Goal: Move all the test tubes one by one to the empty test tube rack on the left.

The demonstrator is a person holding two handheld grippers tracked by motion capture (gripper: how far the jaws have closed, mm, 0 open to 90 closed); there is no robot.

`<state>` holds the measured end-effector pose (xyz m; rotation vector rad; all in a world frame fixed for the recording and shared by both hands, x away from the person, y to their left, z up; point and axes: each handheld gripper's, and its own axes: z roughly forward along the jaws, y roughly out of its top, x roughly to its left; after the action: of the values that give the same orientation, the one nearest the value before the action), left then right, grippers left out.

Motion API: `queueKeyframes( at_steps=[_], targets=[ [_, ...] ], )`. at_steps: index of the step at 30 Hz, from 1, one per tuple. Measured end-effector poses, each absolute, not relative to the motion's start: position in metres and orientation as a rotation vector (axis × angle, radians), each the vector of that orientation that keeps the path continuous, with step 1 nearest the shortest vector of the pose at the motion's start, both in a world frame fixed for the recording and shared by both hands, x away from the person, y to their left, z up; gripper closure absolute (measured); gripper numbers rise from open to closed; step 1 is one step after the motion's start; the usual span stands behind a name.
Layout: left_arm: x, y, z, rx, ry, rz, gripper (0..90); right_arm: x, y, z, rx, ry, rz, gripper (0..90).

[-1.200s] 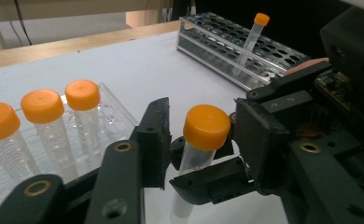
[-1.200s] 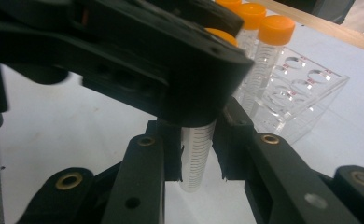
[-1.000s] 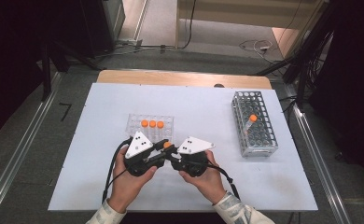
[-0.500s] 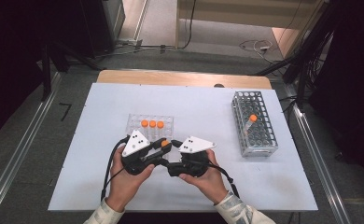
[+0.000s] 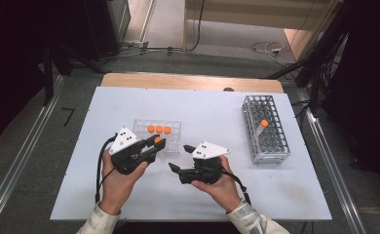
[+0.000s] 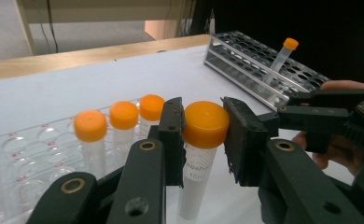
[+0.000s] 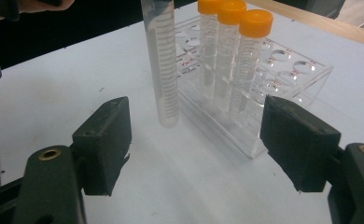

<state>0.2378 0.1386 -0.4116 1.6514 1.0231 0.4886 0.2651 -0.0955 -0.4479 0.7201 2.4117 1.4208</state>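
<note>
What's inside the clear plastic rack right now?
Three orange-capped tubes stand side by side in the clear rack; its other holes look empty. The left hand-held gripper covers its near left corner.

High view overhead facing forward-down, far, both tool views low, close, sharing the clear rack (image 5: 171,141).

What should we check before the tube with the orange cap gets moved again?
1. Left tongs squeezing the held tube's orange cap: ok.
2. Right tongs let go: ok, they have just been opening, and nothing sits between them.
3. Held tube hanging straight: ok, about upright.
4. Tube's bottom free of the table: cannot tell.
5. Empty holes left in the clear rack, where three capped tubes stand: ok.
6. Metal rack with its one tube out of the way: ok.
</note>
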Motion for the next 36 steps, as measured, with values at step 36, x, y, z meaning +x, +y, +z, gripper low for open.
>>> queueKeyframes(
  at_steps=[36],
  targets=[
    [0.286, 0.176, -0.393, 1.589, 1.145, 0.679, 70.0, 0.270, -0.110, -0.442, 0.765, 2.373, 1.441, 25.1]
  ],
)
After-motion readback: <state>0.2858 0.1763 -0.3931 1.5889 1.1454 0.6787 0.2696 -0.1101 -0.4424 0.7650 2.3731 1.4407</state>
